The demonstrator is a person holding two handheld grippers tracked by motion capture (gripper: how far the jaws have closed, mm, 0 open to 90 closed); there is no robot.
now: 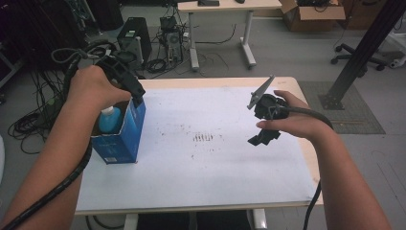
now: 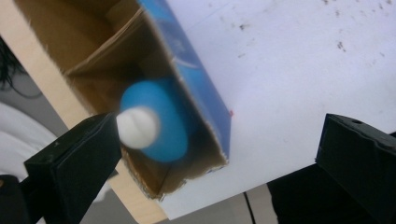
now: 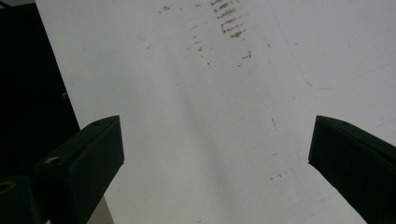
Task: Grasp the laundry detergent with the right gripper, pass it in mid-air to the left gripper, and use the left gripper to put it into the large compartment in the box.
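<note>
The blue bottle (image 1: 109,120) (white cap up) stands inside the open blue box (image 1: 125,139) at the table's (image 1: 215,191) nine o'clock edge, the left gripper (image 1: 136,98) above it with jaws wide apart and empty, while the right gripper (image 1: 262,139) hangs at three o'clock, likewise spread on nothing.

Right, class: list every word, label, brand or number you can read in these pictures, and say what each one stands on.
None can be read.
Blue box: pale print low on its front, too small and blurred to read.
Bottle in the box: no print shows.
Table: dark smudges, no writing.
</note>
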